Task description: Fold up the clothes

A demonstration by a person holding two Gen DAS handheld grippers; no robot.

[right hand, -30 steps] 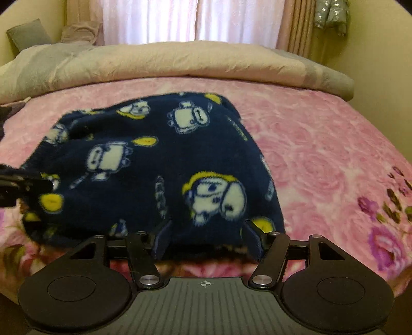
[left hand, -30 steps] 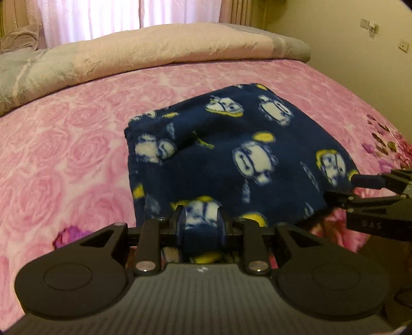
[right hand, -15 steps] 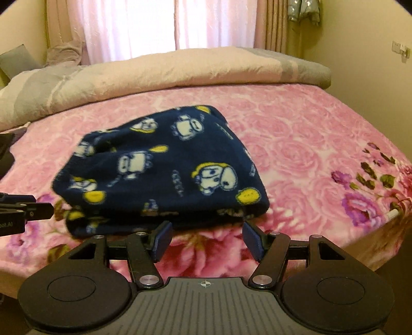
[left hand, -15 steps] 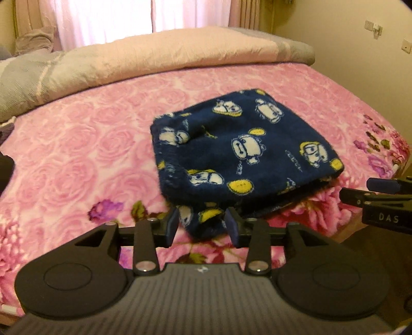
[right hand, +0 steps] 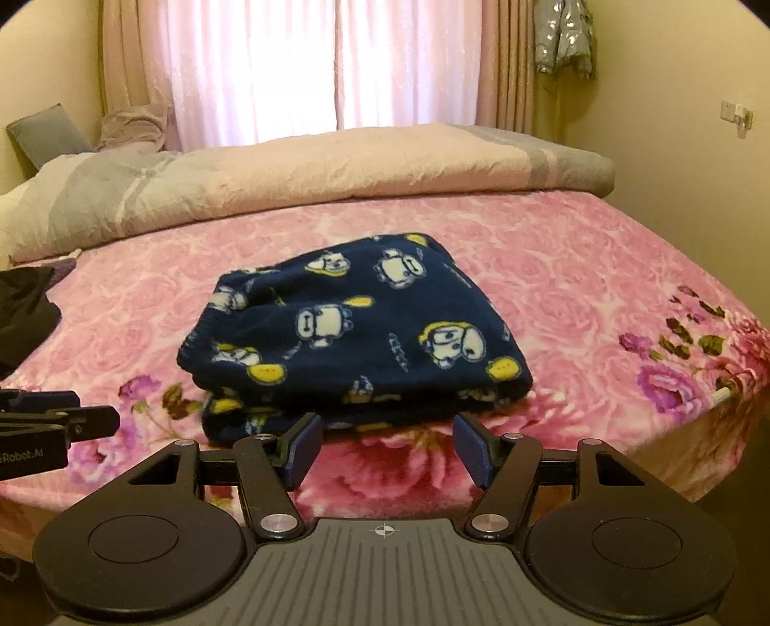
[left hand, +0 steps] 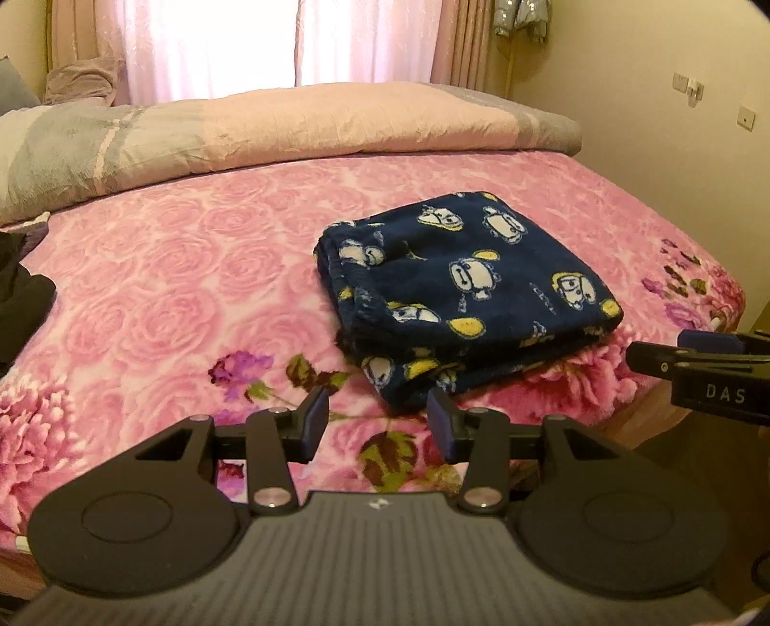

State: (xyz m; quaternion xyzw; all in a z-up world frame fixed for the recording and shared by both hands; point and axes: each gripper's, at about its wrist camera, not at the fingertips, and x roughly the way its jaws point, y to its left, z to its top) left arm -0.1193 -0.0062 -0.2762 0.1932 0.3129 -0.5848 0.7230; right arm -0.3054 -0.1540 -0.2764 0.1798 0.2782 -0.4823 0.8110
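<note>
Lying folded in the middle of the left wrist frame: a navy fleece garment point(left hand: 469, 293) with white and yellow cartoon figures, layers stacked, elastic edge facing left. Resting on a pink rose-patterned blanket point(left hand: 159, 289) covering the bed, close to its near edge. Stretching across the upper part of the frame: a rolled grey and cream duvet point(left hand: 269, 130); behind it, glowing pale, sheer curtains point(left hand: 284, 43) between cream walls. Sitting at the left edge: a dark piece of cloth point(left hand: 19, 298).

Hovering at the bottom centre, angled downward over the bed's edge: the left gripper point(left hand: 378, 423), jaws parted, gripping nothing, the garment's near corner lying just beyond the tips and apart from them. Poking in from the right edge of the same frame: the right gripper point(left hand: 673, 354). In its own view, sitting low and centred point(right hand: 385, 445), jaws spread wide and empty, with the garment point(right hand: 356, 332) lying just ahead, untouched.
</note>
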